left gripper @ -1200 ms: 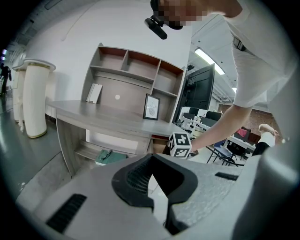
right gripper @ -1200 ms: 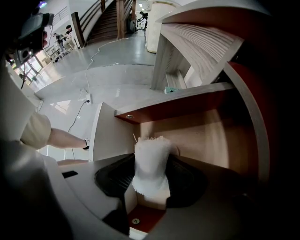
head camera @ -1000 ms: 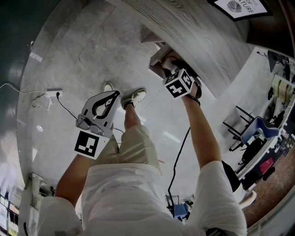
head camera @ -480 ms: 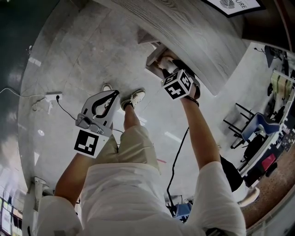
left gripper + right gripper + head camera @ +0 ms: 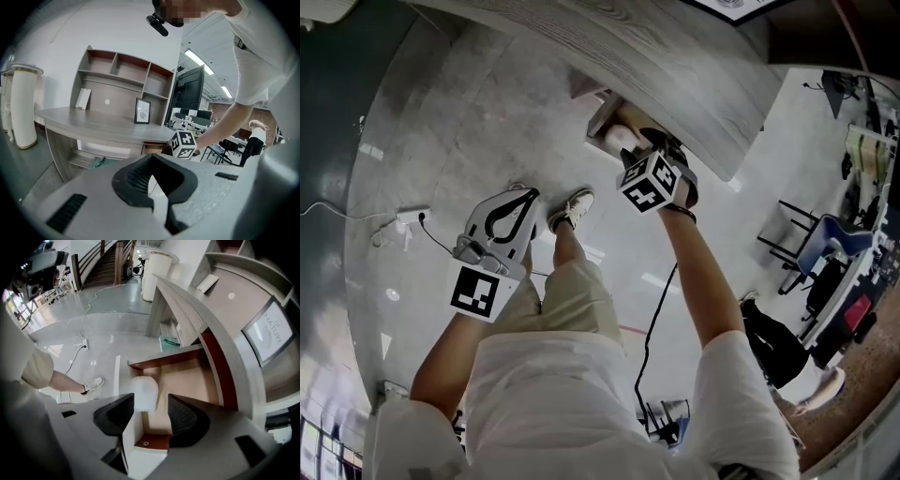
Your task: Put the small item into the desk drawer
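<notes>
The desk drawer (image 5: 187, 380) stands pulled out from under the grey wood desk (image 5: 187, 310), its tan floor bare. My right gripper (image 5: 151, 401) hovers over the drawer's near end, and its jaws are opening. A small white item (image 5: 144, 392), blurred, shows just beyond the left pad (image 5: 117, 413), with neither pad pressing on it. In the head view the right gripper's marker cube (image 5: 649, 180) sits just below the open drawer (image 5: 605, 127). My left gripper (image 5: 528, 193) hangs low at the left, shut with nothing in it, its tips (image 5: 153, 158) together.
A framed picture (image 5: 272, 331) stands on the desk below a shelf unit (image 5: 117, 70). A white column (image 5: 23, 108) rises left of the desk. The person's shoes (image 5: 572, 208) stand below the drawer. A power strip (image 5: 411, 214) with cable lies at left; chairs (image 5: 825, 262) stand at right.
The head view has shifted, with desk and drawer sliding up and left. The right gripper stays over the open drawer and has drawn slightly back. The left gripper has not moved.
</notes>
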Demonstrator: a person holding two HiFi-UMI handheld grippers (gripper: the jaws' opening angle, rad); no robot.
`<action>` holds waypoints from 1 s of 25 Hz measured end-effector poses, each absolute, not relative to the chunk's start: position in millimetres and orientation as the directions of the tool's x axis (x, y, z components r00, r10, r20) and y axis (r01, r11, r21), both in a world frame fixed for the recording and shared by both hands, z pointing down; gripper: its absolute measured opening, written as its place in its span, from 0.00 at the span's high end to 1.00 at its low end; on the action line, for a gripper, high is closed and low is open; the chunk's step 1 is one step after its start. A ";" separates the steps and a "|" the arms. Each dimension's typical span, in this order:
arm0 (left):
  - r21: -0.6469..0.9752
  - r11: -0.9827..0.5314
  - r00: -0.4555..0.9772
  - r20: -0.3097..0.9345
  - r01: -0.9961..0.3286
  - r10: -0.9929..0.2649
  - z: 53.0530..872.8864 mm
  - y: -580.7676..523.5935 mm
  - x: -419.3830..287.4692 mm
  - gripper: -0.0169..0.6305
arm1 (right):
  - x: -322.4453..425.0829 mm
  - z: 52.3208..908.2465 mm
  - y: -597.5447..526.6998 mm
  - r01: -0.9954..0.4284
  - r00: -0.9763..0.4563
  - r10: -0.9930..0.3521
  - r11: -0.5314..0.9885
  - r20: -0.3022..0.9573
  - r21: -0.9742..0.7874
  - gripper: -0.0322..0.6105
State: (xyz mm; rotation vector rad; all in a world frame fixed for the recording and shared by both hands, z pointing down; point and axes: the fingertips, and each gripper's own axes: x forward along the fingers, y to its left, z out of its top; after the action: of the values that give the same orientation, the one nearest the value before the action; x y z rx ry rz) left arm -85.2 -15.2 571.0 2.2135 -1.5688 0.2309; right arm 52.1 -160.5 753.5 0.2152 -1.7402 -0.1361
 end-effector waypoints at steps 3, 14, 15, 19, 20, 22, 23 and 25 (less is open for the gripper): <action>0.228 -0.304 0.369 0.352 -0.925 -0.860 563.8 -17.4 -82.6 0.96 | 55.4 741.1 -156.1 -0.078 -0.172 -0.236 0.971 0.956 0.225 0.60; 0.163 -0.398 0.430 0.286 -0.903 -0.857 500.3 -23.6 -68.6 0.96 | 77.7 669.3 -135.0 -0.217 -0.199 -0.294 0.943 0.935 0.251 0.61; 0.156 -0.407 0.435 0.280 -0.900 -0.856 494.2 -24.9 -67.4 0.96 | 79.9 661.1 -134.4 -0.237 -0.205 -0.303 0.938 0.931 0.254 0.61; 0.116 -0.444 0.459 0.254 -0.888 -0.852 468.5 -33.8 -59.0 0.96 | 91.8 626.1 -136.4 -0.306 -0.233 -0.355 0.910 0.905 0.279 0.65; 0.109 -0.450 0.463 0.251 -0.886 -0.850 462.6 -35.1 -56.4 0.96 | 95.4 617.1 -136.6 -0.325 -0.241 -0.368 0.902 0.898 0.282 0.66; 0.103 -0.456 0.467 0.246 -0.884 -0.849 451.3 -35.8 -51.7 0.96 | 102.3 600.7 -135.3 -0.369 -0.257 -0.389 0.886 0.885 0.282 0.70; 0.094 -0.461 0.470 0.239 -0.882 -0.850 444.2 -36.6 -49.7 0.96 | 105.6 593.2 -134.3 -0.390 -0.263 -0.398 0.877 0.879 0.281 0.71; 0.079 -0.467 0.472 0.228 -0.881 -0.851 430.6 -37.7 -46.0 0.96 | 111.0 578.0 -132.9 -0.426 -0.276 -0.420 0.860 0.864 0.282 0.75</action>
State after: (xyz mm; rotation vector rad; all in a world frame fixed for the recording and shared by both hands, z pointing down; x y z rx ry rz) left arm -46.0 -37.7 430.6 2.5314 -1.5066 0.2327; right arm 111.0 -132.9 578.0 0.6293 -1.8984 0.0062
